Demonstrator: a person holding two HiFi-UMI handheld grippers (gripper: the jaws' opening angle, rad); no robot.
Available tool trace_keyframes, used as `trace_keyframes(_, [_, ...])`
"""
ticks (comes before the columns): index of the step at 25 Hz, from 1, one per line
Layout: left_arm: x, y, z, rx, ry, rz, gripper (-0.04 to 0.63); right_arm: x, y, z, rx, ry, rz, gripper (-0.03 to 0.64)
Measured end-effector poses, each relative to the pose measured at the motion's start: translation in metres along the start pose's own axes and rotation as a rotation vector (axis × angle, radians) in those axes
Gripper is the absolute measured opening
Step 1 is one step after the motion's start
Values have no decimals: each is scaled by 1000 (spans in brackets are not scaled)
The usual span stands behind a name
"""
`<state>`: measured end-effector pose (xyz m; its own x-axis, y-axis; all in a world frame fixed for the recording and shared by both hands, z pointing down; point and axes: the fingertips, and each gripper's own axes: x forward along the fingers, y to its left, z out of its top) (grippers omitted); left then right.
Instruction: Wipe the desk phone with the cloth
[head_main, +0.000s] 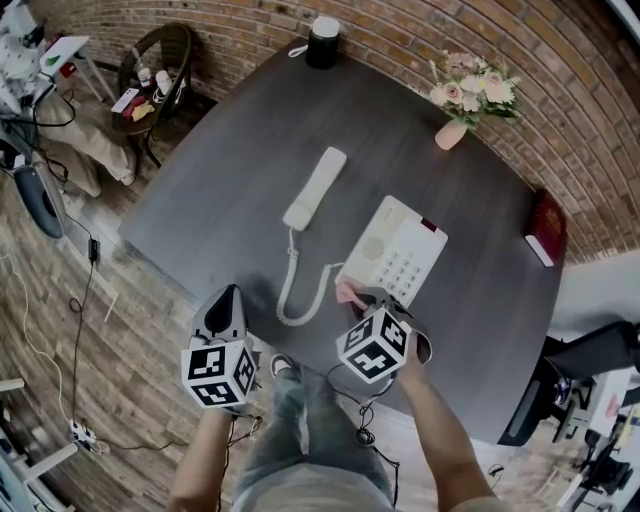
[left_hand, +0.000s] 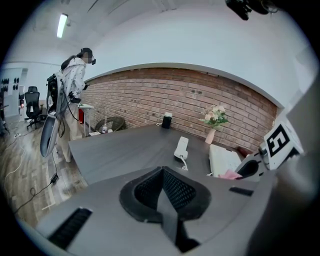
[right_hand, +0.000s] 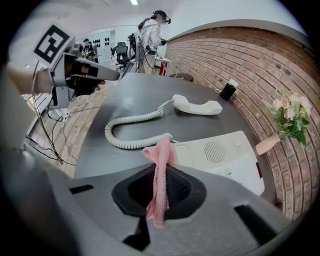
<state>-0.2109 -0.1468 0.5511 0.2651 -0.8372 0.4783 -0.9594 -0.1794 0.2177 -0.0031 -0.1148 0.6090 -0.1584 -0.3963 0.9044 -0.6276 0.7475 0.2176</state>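
Observation:
The white desk phone base lies on the dark desk, with its handset set apart to the left and a coiled cord between them. My right gripper is shut on a pink cloth, whose tip touches the near left corner of the phone base. The handset and cord lie beyond it. My left gripper hovers at the desk's near edge, shut with nothing held; from it I see the handset, the base and the cloth.
A vase of flowers and a black cylinder speaker stand at the desk's far side. A red book lies at the right edge. A person stands far left by a small round side table. Cables run over the floor.

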Motion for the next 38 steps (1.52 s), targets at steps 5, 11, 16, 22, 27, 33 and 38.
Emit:
trace_keyframes(5, [-4,-2,-1,9,-2,-8,-2,-4,5,-1,4,-8,-7,21])
trace_keyframes(11, [-5,-14,7,23,-13,-30,-2,-22,1,-3,21,-30,-25,21])
trace_keyframes(16, [0,-34,19,37,-28,-69,-2,-41,-15,-10,39,-39,-58,21])
trace_keyframes(22, [12,-67,34,51,-47,-120,-2,-66,-41,-23,56,-45,-106,21])
trace_keyframes(27, [22,-91,45,54,-58,-153,-3,-81,-65,-31,59,-44,-136,21])
trace_keyframes(33, [39,-110,55,55,-62,-172,-2,-85,-93,-36,44,-45,-149,21])
trace_keyframes(38, [56,-116,58,54,-52,-169,-2,-79,-120,-38,21,-43,-156,21])
